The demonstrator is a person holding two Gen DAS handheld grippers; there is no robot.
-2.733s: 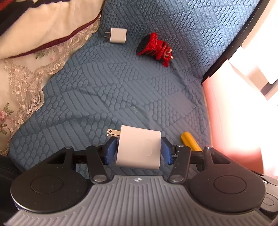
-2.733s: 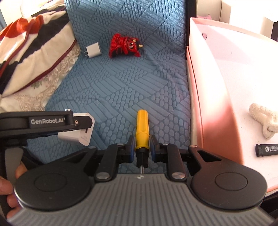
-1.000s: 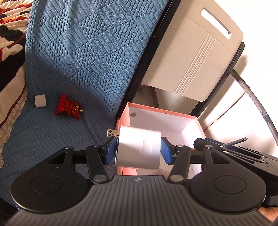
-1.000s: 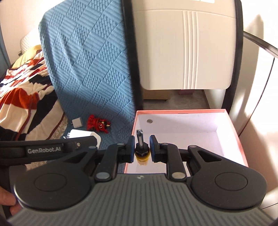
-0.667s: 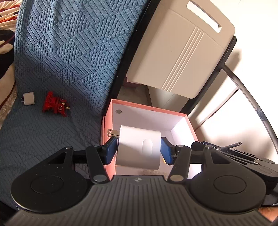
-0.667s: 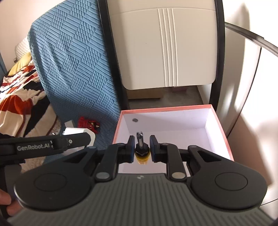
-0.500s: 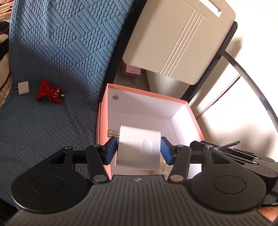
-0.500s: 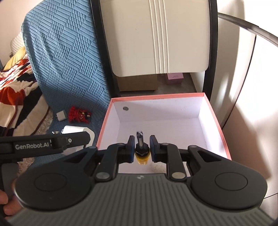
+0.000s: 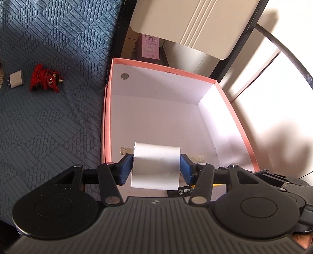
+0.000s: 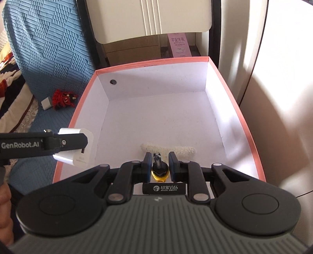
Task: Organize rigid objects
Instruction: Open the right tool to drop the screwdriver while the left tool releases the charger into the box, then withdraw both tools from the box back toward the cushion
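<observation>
My left gripper (image 9: 155, 166) is shut on a large white plug adapter (image 9: 156, 168), prongs to the left, held above the near left part of the pink-rimmed white box (image 9: 109, 109). It also shows in the right wrist view (image 10: 78, 148). My right gripper (image 10: 158, 159) is shut on a yellow-handled screwdriver (image 10: 159, 170), tip pointing forward, above the near part of the box (image 10: 82, 101). A small white plug (image 9: 16, 80) and a red toy figure (image 9: 46, 80) lie on the blue bedcover (image 9: 49, 127).
In the box lie a white fluffy item (image 10: 183, 150) and a black stick with white print (image 10: 164, 188). A cream headboard panel (image 10: 148, 17) and a pink carton (image 10: 179, 46) stand behind the box. A patterned blanket (image 10: 7, 82) lies far left.
Both grippers have carried their objects from the bedcover to over the box and moved further in above it. The box now fills both views.
</observation>
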